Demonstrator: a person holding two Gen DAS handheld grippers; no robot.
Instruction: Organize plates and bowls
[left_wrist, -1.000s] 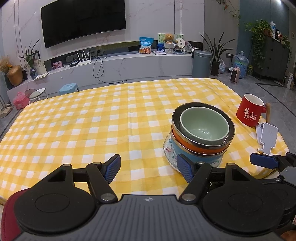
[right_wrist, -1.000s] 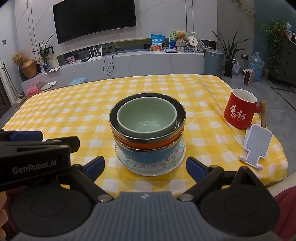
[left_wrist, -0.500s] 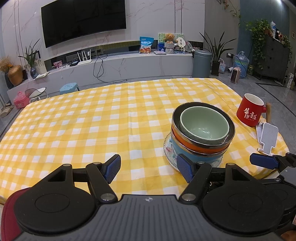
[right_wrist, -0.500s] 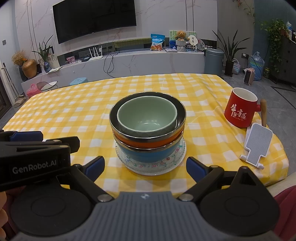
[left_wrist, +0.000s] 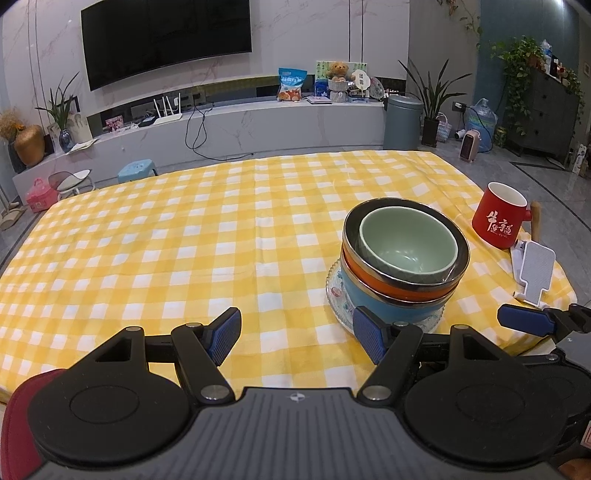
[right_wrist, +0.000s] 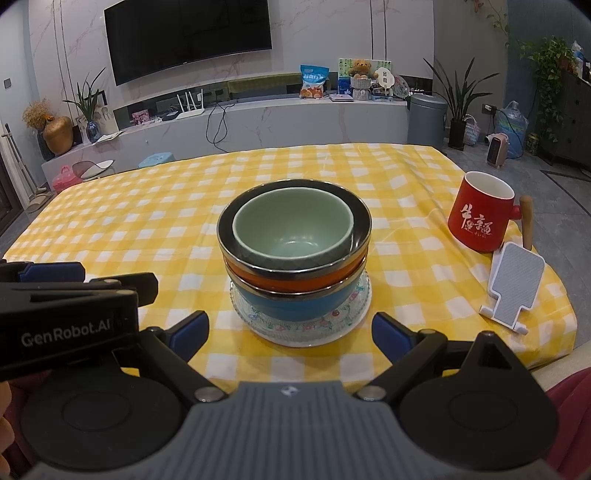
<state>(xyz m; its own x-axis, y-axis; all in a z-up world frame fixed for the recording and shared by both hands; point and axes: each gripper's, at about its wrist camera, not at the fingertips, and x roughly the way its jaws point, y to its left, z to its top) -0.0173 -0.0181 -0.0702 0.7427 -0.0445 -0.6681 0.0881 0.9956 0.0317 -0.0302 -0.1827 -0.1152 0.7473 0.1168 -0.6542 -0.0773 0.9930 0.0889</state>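
Only the right wrist view shows the left gripper's (right_wrist: 51, 273) branded housing; the left wrist view catches one blue fingertip of the right gripper (left_wrist: 524, 320). On the yellow checked tablecloth (left_wrist: 184, 236), near the table's right edge, a green bowl (right_wrist: 291, 229) nests in stacked bowls on a patterned plate (right_wrist: 301, 328), straight ahead of the right gripper (right_wrist: 291, 328), whose jaws are spread wide and empty. The left gripper (left_wrist: 295, 332) is likewise wide open, holding nothing.

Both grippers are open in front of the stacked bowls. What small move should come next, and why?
Probably ease the right gripper forward and up toward the green bowl. It sits topmost in the stack, above the orange bowl, blue bowl and plate, and the stack is centred between the open jaws.
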